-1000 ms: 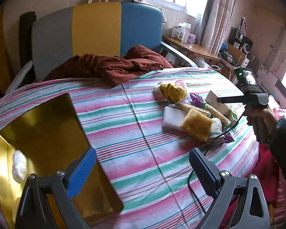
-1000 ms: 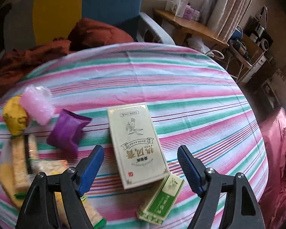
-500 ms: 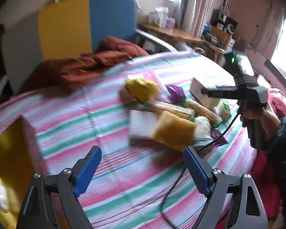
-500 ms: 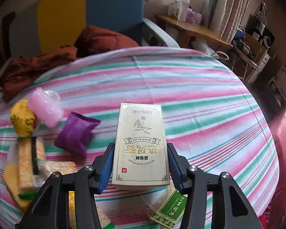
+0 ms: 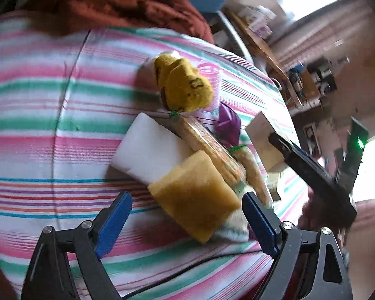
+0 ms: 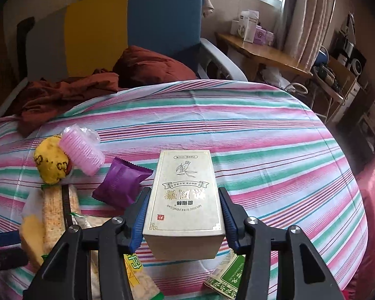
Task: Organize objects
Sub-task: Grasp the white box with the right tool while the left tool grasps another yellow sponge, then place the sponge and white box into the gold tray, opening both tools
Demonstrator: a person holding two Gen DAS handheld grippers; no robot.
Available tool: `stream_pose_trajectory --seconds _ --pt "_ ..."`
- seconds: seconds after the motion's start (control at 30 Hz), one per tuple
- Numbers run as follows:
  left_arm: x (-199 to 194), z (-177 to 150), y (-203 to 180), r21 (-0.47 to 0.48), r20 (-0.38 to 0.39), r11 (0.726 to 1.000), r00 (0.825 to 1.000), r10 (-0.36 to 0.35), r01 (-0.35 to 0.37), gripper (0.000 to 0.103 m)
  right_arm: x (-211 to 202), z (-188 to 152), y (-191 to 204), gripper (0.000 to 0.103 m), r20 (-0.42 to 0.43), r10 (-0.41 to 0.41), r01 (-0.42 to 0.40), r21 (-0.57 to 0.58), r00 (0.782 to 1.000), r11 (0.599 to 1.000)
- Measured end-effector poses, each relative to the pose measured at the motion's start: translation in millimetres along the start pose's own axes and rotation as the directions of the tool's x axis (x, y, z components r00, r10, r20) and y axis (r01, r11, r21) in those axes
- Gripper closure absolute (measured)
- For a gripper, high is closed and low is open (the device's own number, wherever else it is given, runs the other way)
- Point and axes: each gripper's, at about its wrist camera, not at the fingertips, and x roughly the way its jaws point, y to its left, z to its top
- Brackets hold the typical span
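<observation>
My right gripper is shut on a cream-and-gold box and holds it lifted above the striped tablecloth. In the left wrist view the box shows at the right, held by that gripper. My left gripper is open and empty, its jaws either side of a yellow sponge. Behind the sponge lie a white block, wrapped biscuit packs, a yellow pouch and a purple packet.
In the right wrist view a pink roll, the yellow pouch, the purple packet and a green packet lie on the table. A rust-red blanket sits at the far edge before a chair.
My right gripper has closed on the cream box and lifted it. My left gripper swung right from the gold tray and came close to the yellow sponge.
</observation>
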Motion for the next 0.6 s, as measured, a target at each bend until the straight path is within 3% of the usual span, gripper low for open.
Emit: stream_pose_trajectory --seconds 0.13,0.2,0.33,0.6 --pt "13 2 0 -0.067 -0.028 0.997 0.999 -0.029 0.027 0.018 4 -2 0 0.051 -0.016 -0.004 0.004 -0.006 1.000 1.000" --pt "14 2 -4 -0.042 -0.017 0.999 1.000 -0.015 0.014 0.033 5 -3 1 0.051 -0.019 -0.001 0.001 -0.009 1.000 1.000" --pt "7 -4 -3 0.001 0.003 1.000 1.000 -0.029 0.029 0.045 6 -3 0 0.051 -0.016 0.003 -0.003 -0.008 1.000 1.000" --pt "-42 -24 5 0.120 0.072 0.993 0.997 -0.017 0.009 0.047 -5 -3 -2 0.051 0.037 0.027 -0.028 0.007 0.999 1.000"
